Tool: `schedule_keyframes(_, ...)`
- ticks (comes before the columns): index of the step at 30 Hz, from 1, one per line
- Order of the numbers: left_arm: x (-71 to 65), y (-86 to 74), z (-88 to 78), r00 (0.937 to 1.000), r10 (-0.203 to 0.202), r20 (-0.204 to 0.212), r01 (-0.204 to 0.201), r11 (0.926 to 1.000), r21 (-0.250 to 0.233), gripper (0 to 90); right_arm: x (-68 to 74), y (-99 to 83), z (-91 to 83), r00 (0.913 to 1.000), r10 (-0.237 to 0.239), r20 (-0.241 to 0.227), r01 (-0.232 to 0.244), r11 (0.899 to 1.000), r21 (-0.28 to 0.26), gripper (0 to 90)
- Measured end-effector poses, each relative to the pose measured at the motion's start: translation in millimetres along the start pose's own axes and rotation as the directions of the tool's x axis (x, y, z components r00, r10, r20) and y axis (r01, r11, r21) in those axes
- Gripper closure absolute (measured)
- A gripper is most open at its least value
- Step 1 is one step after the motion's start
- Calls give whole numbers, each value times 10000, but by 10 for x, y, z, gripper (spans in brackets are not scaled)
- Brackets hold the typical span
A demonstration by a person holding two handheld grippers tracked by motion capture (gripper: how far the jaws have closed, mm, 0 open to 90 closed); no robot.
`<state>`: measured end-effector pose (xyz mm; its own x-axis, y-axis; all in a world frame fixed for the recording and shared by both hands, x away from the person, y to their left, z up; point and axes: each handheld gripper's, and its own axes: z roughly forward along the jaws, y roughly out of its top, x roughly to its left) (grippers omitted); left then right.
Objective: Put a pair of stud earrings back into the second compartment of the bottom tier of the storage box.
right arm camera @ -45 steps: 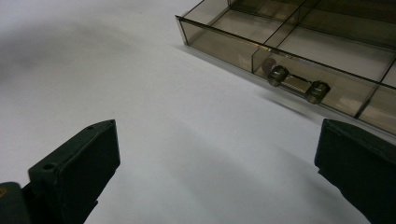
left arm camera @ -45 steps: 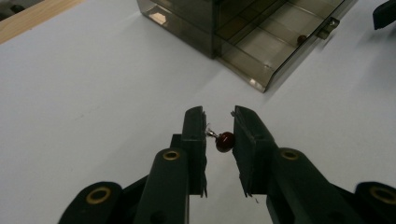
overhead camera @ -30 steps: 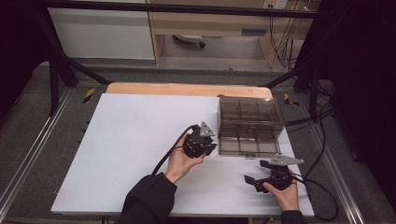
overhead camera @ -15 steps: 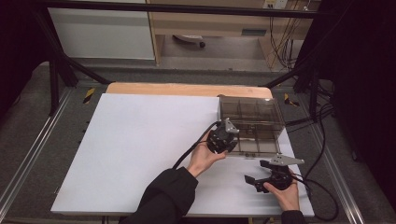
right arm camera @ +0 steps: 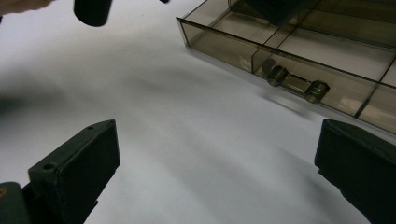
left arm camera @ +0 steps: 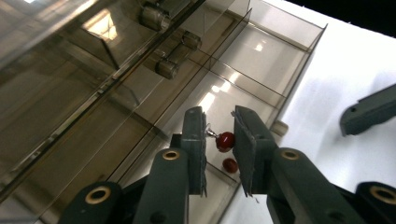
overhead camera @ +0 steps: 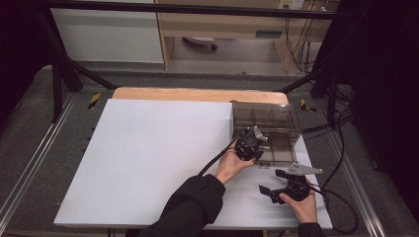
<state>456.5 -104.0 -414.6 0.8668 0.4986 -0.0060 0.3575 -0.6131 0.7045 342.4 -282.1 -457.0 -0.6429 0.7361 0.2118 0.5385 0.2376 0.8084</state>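
Note:
A smoky clear compartment box (overhead camera: 291, 129) sits open at the table's right side. My left gripper (overhead camera: 251, 143) hovers over its near left corner. In the left gripper view the jaws (left arm camera: 219, 127) are nearly closed on a small red bead earring (left arm camera: 225, 141) with a wire hook, held above a box compartment (left arm camera: 261, 60). A second red bead (left arm camera: 229, 165) shows just below it, either lying in the compartment or a reflection. My right gripper (overhead camera: 272, 181) rests low over the white table near its front right edge, jaws wide open (right arm camera: 215, 140) and holding nothing.
The white table top (overhead camera: 158, 148) stretches wide to the left of the box. The box's front wall (right arm camera: 219, 42) carries a metal latch (right arm camera: 292, 84). Black cables trail from both grippers. Frame rails border the table.
My left gripper has moved right and away from the person, from the table's middle to above the box's near left corner. The right gripper has stayed put.

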Motion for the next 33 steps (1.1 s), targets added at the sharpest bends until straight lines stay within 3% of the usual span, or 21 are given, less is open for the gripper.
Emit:
schedule_keyframes(5,14,-20,56,9997,-168,177,167,9998,60,687,-2,-6,4,10000,5,-3,-5,10000,62,7)
schedule_keyframes(10,22,-18,-33,9998,-114,155,114,9999,24,609,-1,-6,1,10000,9,-11,-9,10000,39,7)
schedule_keyframes(19,96,-155,-368,9997,-244,84,244,9997,-7,463,-2,-6,1,10000,13,28,-13,10000,63,7)
schedule_keyframes(28,248,-466,-754,9982,-596,-109,593,9979,-248,317,1,-10,14,10000,19,70,-20,9999,155,7)
schedule_keyframes(31,321,-575,-907,9973,-605,-413,596,9979,-239,283,0,-9,13,10000,14,68,-14,9999,138,7)
schedule_keyframes(33,372,-646,-1008,9954,-827,-478,811,9961,-337,259,1,-10,14,10000,21,87,-22,9999,163,7)
